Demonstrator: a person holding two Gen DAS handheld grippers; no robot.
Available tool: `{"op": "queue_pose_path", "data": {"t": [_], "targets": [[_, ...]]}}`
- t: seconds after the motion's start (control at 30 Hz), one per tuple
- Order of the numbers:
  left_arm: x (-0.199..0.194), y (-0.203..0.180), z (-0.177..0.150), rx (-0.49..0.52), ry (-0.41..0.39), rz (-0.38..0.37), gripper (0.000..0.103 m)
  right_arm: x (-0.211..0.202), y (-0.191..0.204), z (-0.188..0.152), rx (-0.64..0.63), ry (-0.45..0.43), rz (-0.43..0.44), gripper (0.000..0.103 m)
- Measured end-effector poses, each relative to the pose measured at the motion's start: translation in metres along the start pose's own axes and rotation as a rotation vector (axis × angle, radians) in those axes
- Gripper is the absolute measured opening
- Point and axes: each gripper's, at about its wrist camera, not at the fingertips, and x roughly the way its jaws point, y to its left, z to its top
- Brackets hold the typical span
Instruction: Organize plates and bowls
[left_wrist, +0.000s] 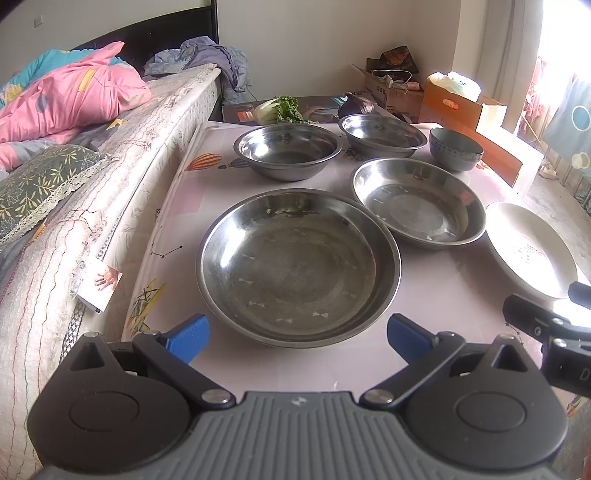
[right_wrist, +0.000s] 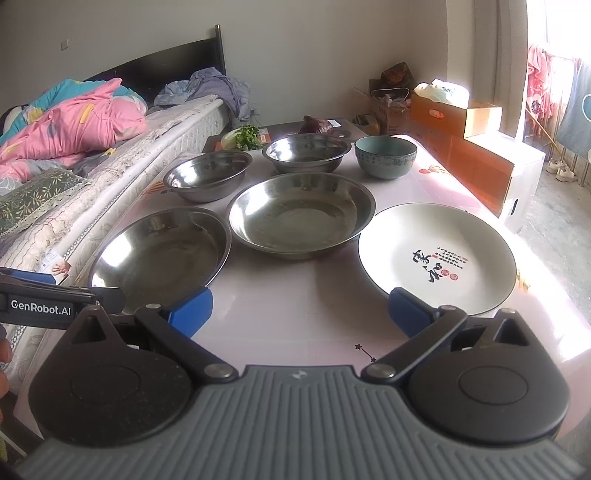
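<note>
Several dishes sit on a pale pink table (left_wrist: 436, 295). A large steel plate (left_wrist: 297, 266) lies nearest my left gripper (left_wrist: 297, 338), which is open just short of its near rim. A second steel plate (left_wrist: 417, 203) lies to its right, with two steel bowls (left_wrist: 287, 150) (left_wrist: 382, 135) and a blue-grey ceramic bowl (left_wrist: 455, 148) behind. In the right wrist view a white plate with black calligraphy (right_wrist: 437, 258) lies at the right. My right gripper (right_wrist: 300, 308) is open over bare table, its right fingertip at that plate's near rim.
A bed with a pink quilt (left_wrist: 70, 96) runs along the table's left side. Greens (left_wrist: 284, 109) and a purple cabbage (left_wrist: 356, 105) lie beyond the bowls. Cardboard boxes (right_wrist: 476, 147) stand at the far right. A finger shows at the right wrist view's left edge (right_wrist: 4, 350).
</note>
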Motion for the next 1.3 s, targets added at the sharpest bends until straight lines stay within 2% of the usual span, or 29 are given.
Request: {"op": "queue_pose_path", "data": {"t": [1.3], "targets": [[-0.0033, 0.0008, 0.0005, 0.001, 0.002, -0.003, 0.103, 0.0022, -0.0015, 0.0004, 0.019, 0.015, -0.003, 0.102]]}}
